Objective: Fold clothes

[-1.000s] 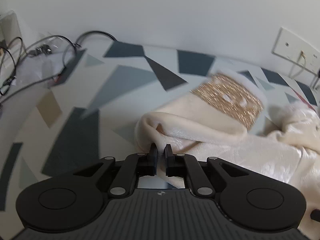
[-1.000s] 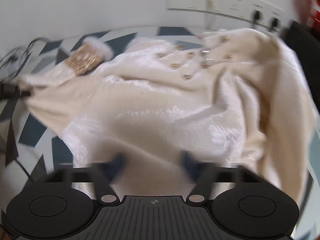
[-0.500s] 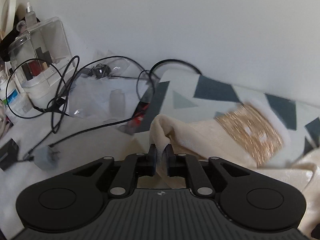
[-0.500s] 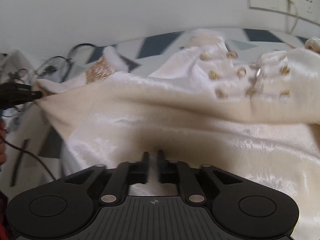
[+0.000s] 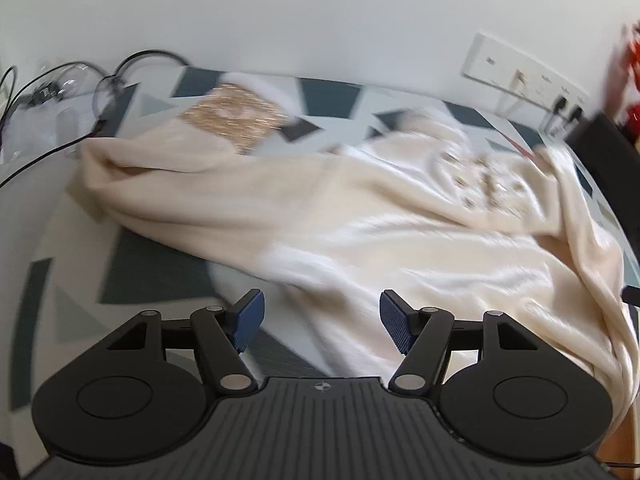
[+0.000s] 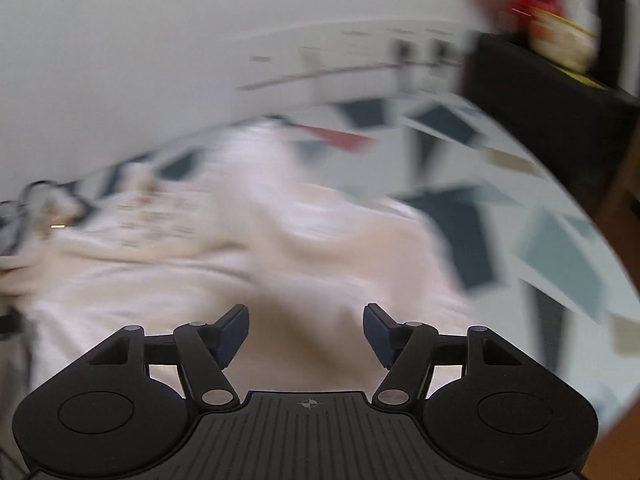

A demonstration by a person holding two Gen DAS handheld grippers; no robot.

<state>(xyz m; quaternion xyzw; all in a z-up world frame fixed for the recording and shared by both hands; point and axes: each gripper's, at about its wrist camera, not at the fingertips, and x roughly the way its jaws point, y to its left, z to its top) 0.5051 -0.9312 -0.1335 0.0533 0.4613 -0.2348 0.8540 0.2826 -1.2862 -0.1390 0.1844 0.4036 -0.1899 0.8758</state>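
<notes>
From the left wrist camera, the left gripper [image 5: 321, 322] has its jaws wide apart with nothing between them, its blue pads [image 5: 249, 319] hanging above the near edge of the cream garment [image 5: 360, 232]. The garment lies spread and rumpled across the surface [image 5: 152, 268], which is covered in a pattern of dark and pale triangles. One sleeve reaches toward the far left and ends in a gold sequinned cuff [image 5: 234, 116] with a white fluffy trim. Small gold ornaments [image 5: 486, 188] dot the cloth at the right. Black cables [image 5: 132, 64] loop at the far left edge, and a white socket panel [image 5: 520, 74] sits on the wall to the right.

From the right wrist camera, much blurred, the right gripper [image 6: 306, 332] also has its jaws spread open and empty, poised over the garment [image 6: 240, 248]. The cloth fills the left and middle of the view; bare patterned surface [image 6: 560, 248] shows to the right. A dark box [image 6: 540, 108] stands at the far right, with something red and blurred above it
</notes>
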